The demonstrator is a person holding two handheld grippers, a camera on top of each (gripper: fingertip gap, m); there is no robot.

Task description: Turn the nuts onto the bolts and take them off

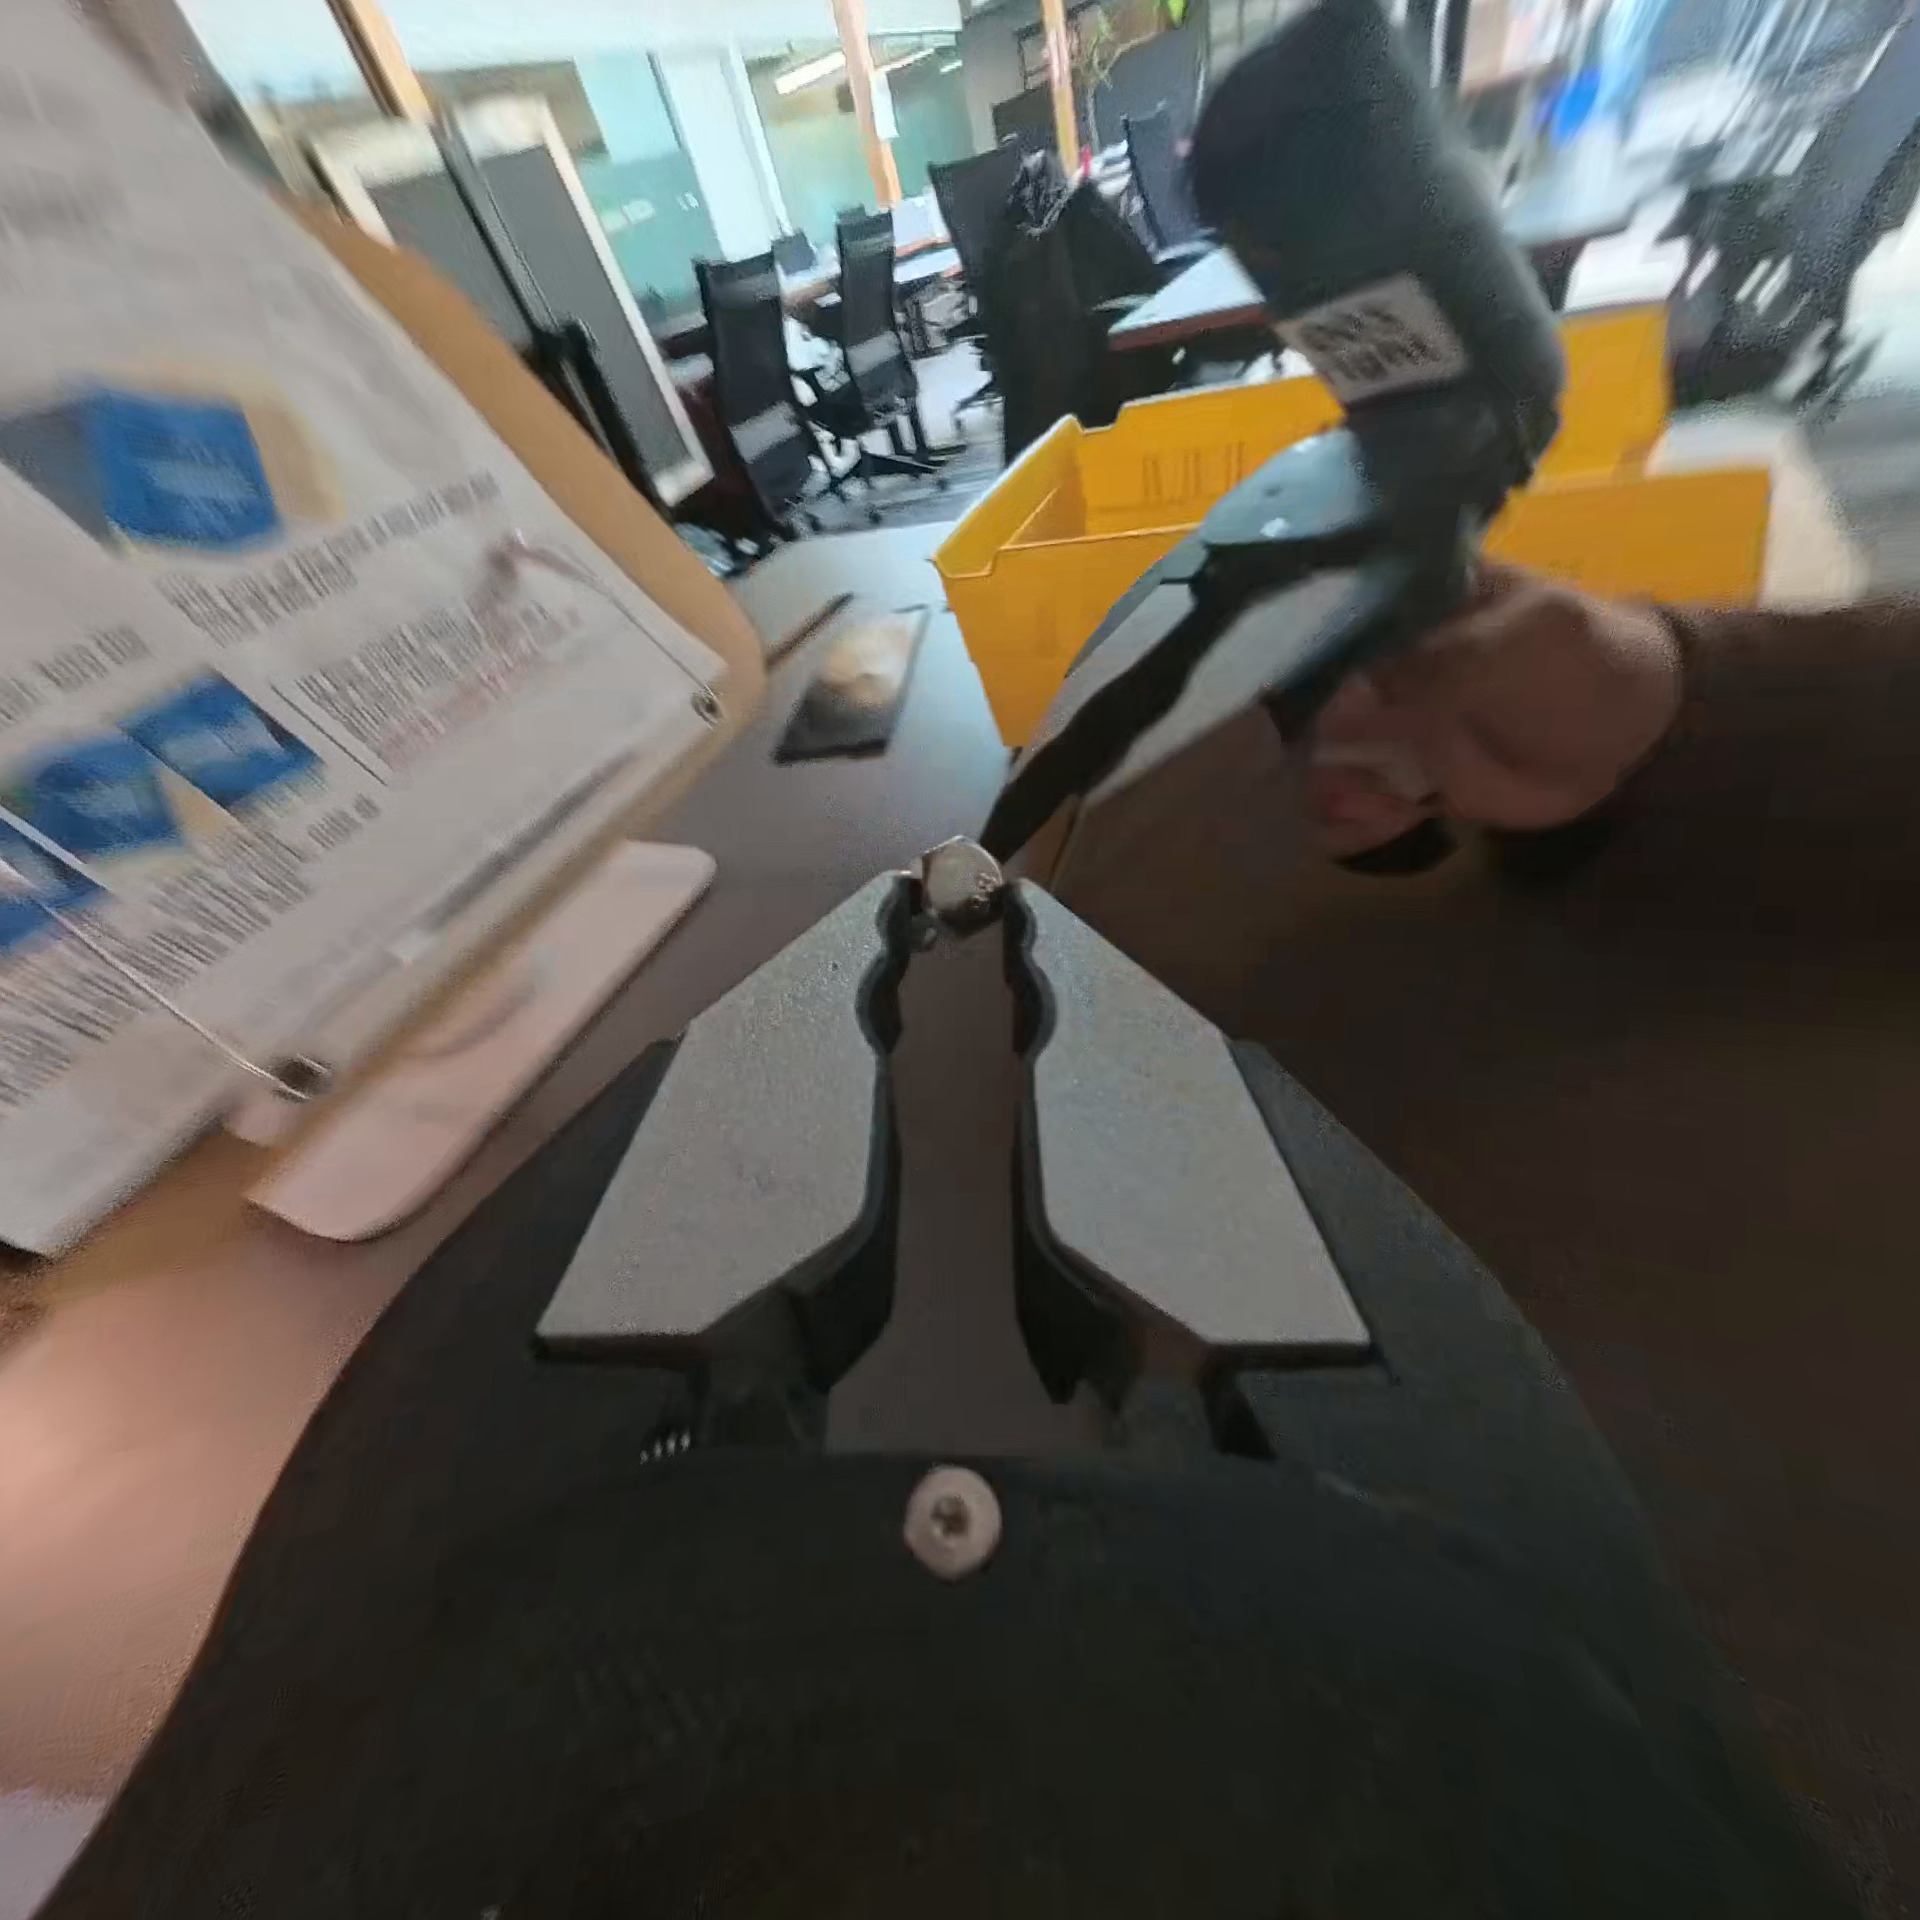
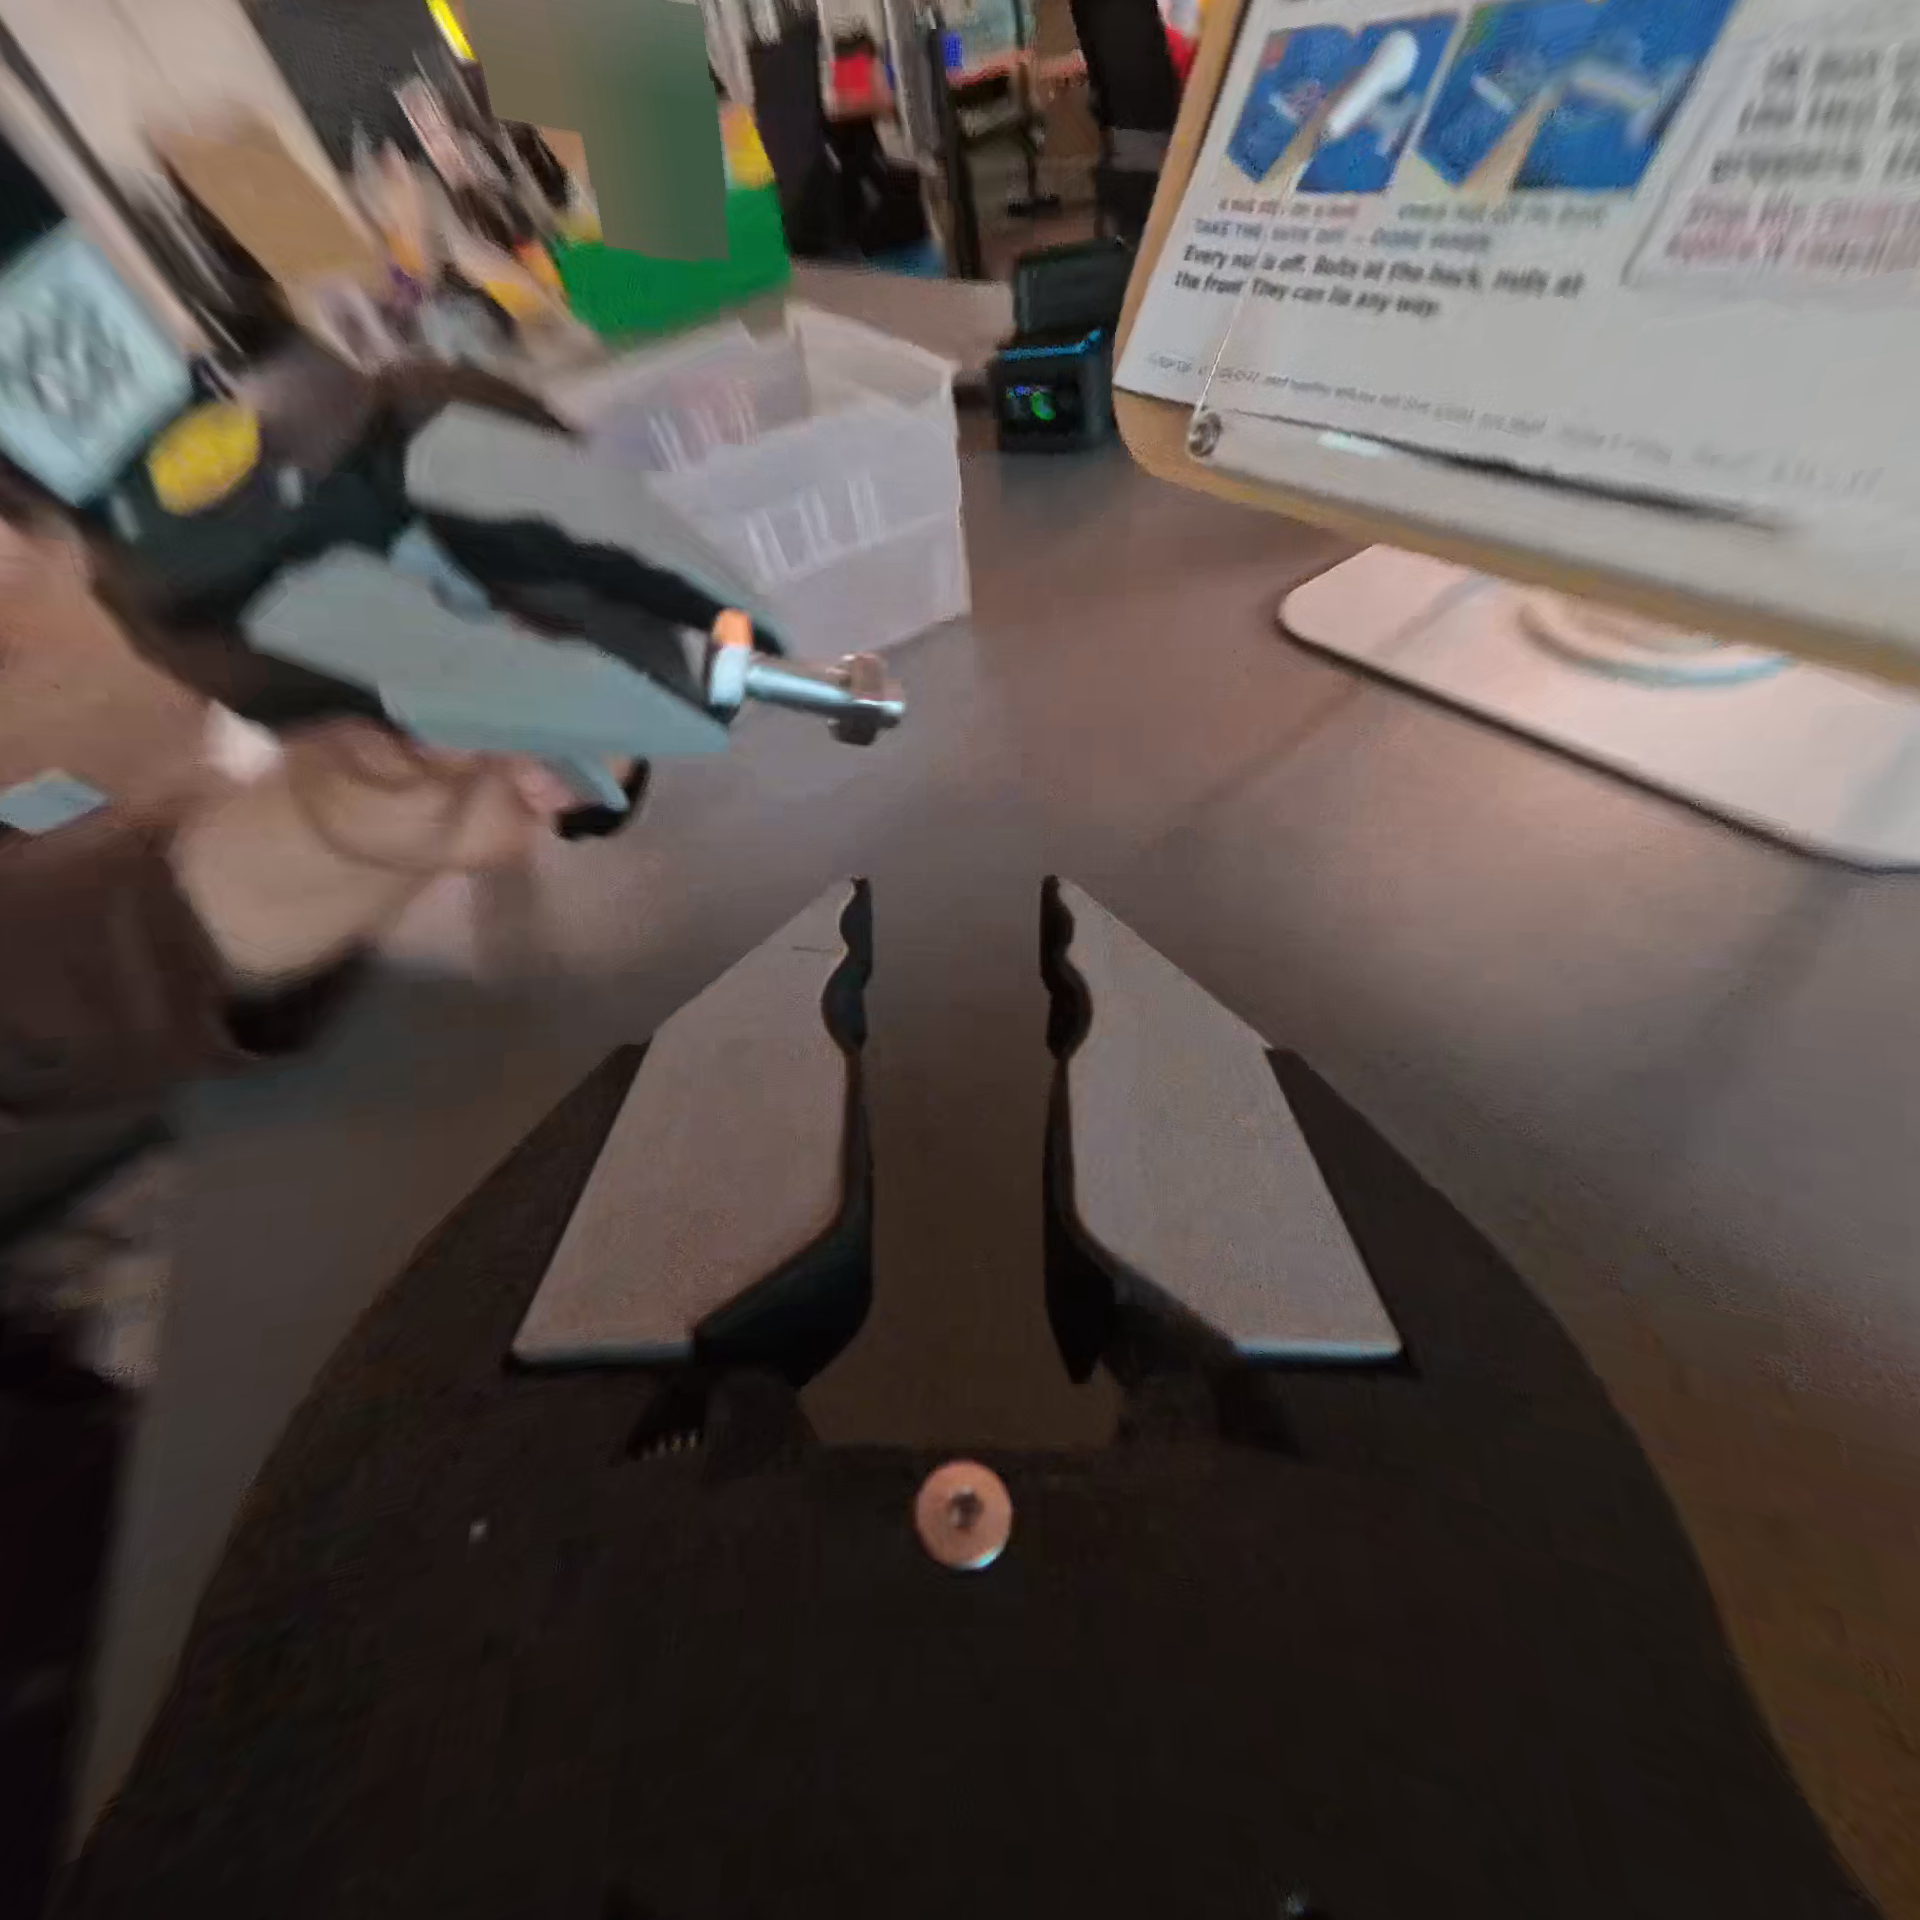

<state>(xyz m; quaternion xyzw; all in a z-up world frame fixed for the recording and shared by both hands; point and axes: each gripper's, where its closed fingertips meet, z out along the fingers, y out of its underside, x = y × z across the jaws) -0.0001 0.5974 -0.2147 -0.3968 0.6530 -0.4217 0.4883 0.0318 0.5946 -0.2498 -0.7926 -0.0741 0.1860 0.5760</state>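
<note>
- My left gripper [image 1: 961, 896] pinches the head of a bolt [image 2: 800, 686], held above the dark table [image 2: 1195, 831]
- In the right wrist view the bolt sits at about ten o'clock, shank pointing toward three, with a nut [image 2: 860, 698] near its free end
- My right gripper [image 2: 956, 904] has its fingers spread, gripping nothing
- A yellow bin [image 1: 1049, 582] stands at one o'clock in the left wrist view

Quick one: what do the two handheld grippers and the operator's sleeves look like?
Both the left gripper and the right gripper have black bodies, flat grey fingers with scalloped black inner edges, and a silver screw at the base. The right one carries a white patterned tag. The sleeve is dark brown.
</note>
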